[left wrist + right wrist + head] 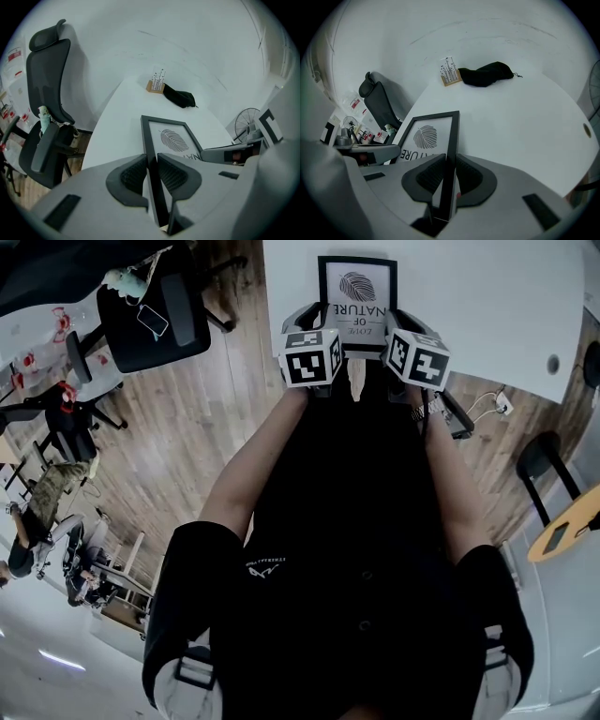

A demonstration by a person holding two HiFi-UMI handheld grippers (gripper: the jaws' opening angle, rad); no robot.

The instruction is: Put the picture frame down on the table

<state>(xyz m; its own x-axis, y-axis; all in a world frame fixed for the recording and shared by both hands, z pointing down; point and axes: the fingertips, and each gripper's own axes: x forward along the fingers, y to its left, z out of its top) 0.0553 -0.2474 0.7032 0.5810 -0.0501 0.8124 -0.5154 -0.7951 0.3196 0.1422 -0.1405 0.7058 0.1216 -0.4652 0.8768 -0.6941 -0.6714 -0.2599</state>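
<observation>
1. One black mesh-backed office chair (47, 79) stands off the left side of the rounded white table (117, 122), well apart from anything being handled.
2. Next comes the grey two-jaw left gripper (152, 172). Its jaws are drawn in close, and the ribbed dark pads (133, 176) pinch the left rail of the black-rimmed rectangular picture frame (171, 138), one pad on each face.
3. Between the two grippers, the picture frame is carried over the near edge of the table. Its print, a grey leaf above the words "LOVE OF NATURE", faces up. The far edge of the frame reaches out across the tabletop, but I cannot tell whether it touches the surface.
4. On the other side, the grey two-jaw right gripper (449, 176) does the same. Its jaws are nearly together and clamp the right rail, which fills the narrow gap between them.
5. Seen from above, each gripper's black-and-white marker cube (312, 357) covers the jaws and the near corners of the frame, and the person's hands are out of sight beneath.
6. Farther back on the table sits a small wooden block holding a printed card (156, 84), its print too small to read. Just to its right lies a crumpled black cloth pouch (178, 97).
7. Far right, a round wire-caged fan (246, 124) shows only in part, cut off behind the right gripper's body.
</observation>
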